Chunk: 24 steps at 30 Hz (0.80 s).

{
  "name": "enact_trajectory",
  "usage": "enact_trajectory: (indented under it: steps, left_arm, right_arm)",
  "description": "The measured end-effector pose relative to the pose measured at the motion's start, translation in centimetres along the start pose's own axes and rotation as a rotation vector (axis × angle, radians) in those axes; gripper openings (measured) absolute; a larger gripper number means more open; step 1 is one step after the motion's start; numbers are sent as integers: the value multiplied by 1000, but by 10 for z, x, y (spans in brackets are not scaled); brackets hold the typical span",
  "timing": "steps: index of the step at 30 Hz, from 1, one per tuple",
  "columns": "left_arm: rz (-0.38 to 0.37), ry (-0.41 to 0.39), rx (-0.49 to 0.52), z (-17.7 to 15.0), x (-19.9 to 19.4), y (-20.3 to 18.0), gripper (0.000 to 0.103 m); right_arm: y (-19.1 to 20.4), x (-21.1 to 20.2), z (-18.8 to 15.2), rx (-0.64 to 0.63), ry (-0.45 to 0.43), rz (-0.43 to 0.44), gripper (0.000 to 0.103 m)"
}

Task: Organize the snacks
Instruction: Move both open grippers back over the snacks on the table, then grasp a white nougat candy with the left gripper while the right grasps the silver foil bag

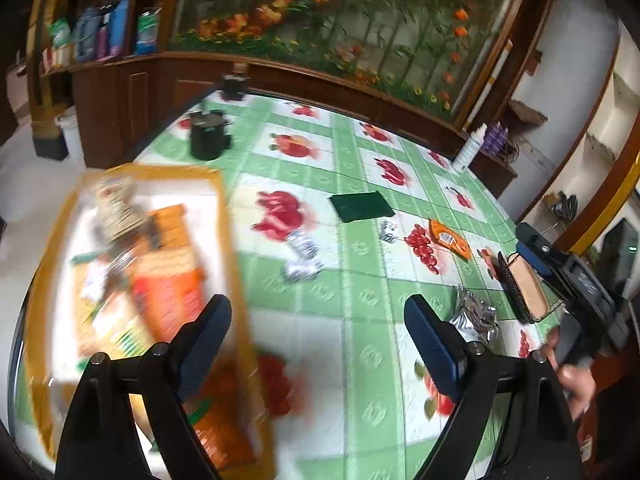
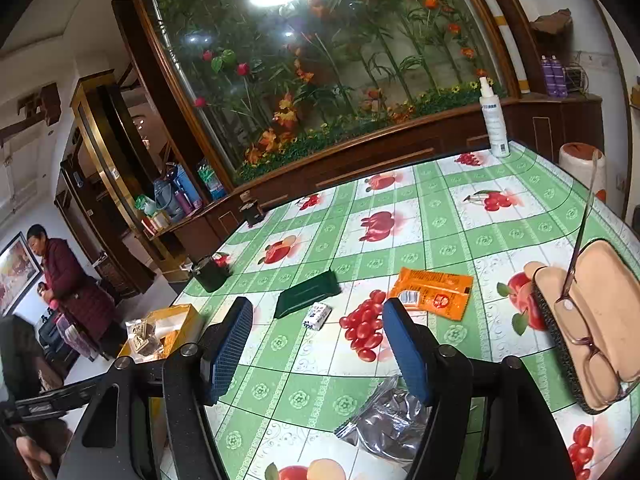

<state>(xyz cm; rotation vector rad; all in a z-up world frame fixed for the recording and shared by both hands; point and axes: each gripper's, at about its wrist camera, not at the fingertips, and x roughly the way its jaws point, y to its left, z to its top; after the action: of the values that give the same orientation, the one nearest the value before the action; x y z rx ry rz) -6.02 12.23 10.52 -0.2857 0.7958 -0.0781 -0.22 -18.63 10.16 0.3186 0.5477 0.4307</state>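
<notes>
A yellow-rimmed box (image 1: 230, 216) full of snack packets sits at the table's left, blurred; it also shows in the right wrist view (image 2: 188, 316). On the fruit-print tablecloth lie an orange packet (image 2: 434, 292), a small white wrapped candy (image 2: 317, 315), a dark green packet (image 2: 306, 294) and a clear bag of dark snacks (image 2: 390, 420). A crumpled white wrapper (image 1: 302, 256) lies by the box. My left gripper (image 1: 318, 340) is open and empty over the box's right edge. My right gripper (image 2: 318, 344) is open and empty above the table, the clear bag just below its right finger.
An open glasses case (image 2: 592, 320) with spectacles lies at the right. A black cup (image 1: 208, 136), a small dark jar (image 1: 235, 86) and a white spray bottle (image 2: 494, 120) stand near the far edge. A wooden cabinet with flowers runs behind. A person (image 2: 68, 284) stands far left.
</notes>
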Motion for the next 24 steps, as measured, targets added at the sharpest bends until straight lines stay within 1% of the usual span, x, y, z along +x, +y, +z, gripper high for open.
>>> enact_trajectory:
  steps: [1, 2, 3, 4, 5, 6, 7, 9, 12, 14, 15, 17, 18, 19, 20, 21, 23, 24]
  left_arm:
    - [22, 7, 22, 4, 10, -7, 87]
    - [50, 25, 41, 8, 21, -14, 85]
    - [61, 38, 54, 12, 32, -19, 79]
    - [73, 56, 65, 15, 45, -23, 77]
    - [87, 73, 65, 17, 54, -24, 73]
    - [103, 94, 60, 19, 64, -24, 65]
    - [121, 120, 57, 21, 77, -23, 62]
    - [161, 154, 45, 20, 93, -22, 59]
    - [192, 184, 31, 17, 107, -16, 59]
    - [196, 191, 24, 16, 113, -14, 58]
    - [198, 198, 25, 16, 116, -15, 54]
    - [212, 192, 38, 18, 119, -18, 52]
    - [227, 197, 41, 17, 122, -20, 50]
    - [233, 207, 45, 17, 125, -21, 45]
    - [227, 227, 49, 16, 129, -23, 33]
    - [212, 244, 41, 13, 132, -24, 31]
    - [197, 227, 31, 9, 133, -30, 31]
    - [176, 222, 32, 6, 133, -35, 31]
  right_arm:
    - [0, -1, 0, 1, -2, 1, 72]
    - [1, -2, 1, 4, -4, 5, 72]
    - [0, -4, 2, 12, -5, 14, 72]
    - [-1, -4, 2, 19, -6, 18, 72]
    - [-2, -6, 2, 27, -7, 23, 72]
    - [-3, -7, 3, 34, -9, 25, 72]
    - [-3, -7, 3, 40, -11, 25, 72]
    - [-7, -9, 4, 51, -17, 27, 72]
    - [-11, -12, 6, 68, -26, 31, 72]
    - [-13, -13, 7, 79, -28, 36, 72]
    - [-14, -13, 7, 87, -26, 41, 72]
    - [-15, -13, 7, 96, -23, 51, 72]
    - [-16, -13, 7, 99, -21, 53, 72]
    - [-16, -13, 7, 100, -20, 51, 72]
    - [-16, -13, 7, 101, -19, 46, 72]
    - [-17, -14, 7, 103, -18, 42, 72]
    - [-20, -13, 7, 115, -7, 29, 72]
    - [-23, -11, 7, 121, 4, 22, 72]
